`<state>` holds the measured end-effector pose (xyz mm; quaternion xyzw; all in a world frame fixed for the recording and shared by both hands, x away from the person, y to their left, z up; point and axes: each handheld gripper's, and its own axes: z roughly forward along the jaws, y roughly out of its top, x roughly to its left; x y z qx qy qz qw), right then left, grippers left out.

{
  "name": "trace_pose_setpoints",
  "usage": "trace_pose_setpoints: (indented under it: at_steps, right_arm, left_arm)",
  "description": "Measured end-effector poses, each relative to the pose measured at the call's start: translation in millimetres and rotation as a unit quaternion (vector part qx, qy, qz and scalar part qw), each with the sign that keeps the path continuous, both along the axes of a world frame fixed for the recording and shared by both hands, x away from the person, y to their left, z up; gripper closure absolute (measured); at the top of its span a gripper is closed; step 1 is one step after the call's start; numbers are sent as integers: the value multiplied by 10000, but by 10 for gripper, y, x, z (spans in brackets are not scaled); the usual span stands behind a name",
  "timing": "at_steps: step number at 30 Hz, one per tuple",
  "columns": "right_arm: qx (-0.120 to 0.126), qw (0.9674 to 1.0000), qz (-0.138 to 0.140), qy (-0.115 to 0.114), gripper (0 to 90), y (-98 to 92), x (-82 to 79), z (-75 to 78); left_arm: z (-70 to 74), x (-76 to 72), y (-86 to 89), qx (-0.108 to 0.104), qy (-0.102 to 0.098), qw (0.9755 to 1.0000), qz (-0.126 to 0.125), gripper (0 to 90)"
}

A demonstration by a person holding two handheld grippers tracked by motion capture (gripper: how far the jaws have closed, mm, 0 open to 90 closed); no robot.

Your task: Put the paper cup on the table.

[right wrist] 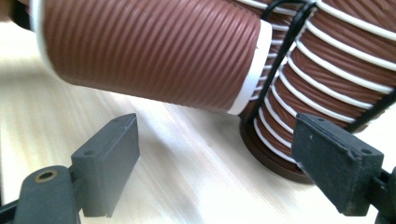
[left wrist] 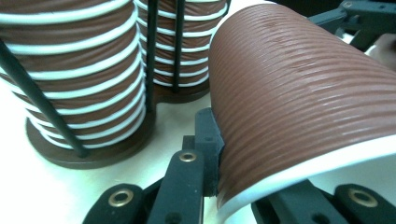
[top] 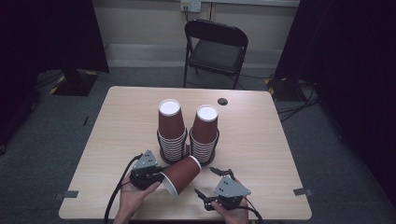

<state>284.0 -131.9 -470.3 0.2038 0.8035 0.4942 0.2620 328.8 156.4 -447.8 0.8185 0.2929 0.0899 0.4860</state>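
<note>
Cup (top: 181,174): on its side above the counter (top: 261,154), base toward the stacks (top: 170,140), mouth toward the person.
Left gripper (top: 156,176): jaws clamp the cup's rim.
Right gripper (top: 211,182): jaws apart, empty.

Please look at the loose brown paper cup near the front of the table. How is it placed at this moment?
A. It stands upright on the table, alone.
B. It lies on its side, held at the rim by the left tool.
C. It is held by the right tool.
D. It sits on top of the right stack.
B: the brown cup lies sideways with the left tool shut on its rim, while the right tool stands open near it.
</note>
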Motion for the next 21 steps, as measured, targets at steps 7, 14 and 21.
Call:
trace_pose_setpoints:
  at_steps: [7, 14, 21]
  right_arm:
    - [-279, 9994, 86, -207, 182, 42, -37, -35]
    - [-692, 9950, 206, -684, 163, 52, -96, -35]
    - [-813, 9937, 228, -743, 195, 61, -81, -33]
  left_arm:
    - [93, 44, -74, 464, 108, 9988, -105, 851]
    - [114, 82, -189, 704, 335, 9969, -115, 851]
    - [147, 122, -295, 900, 601, 9938, -242, 851]
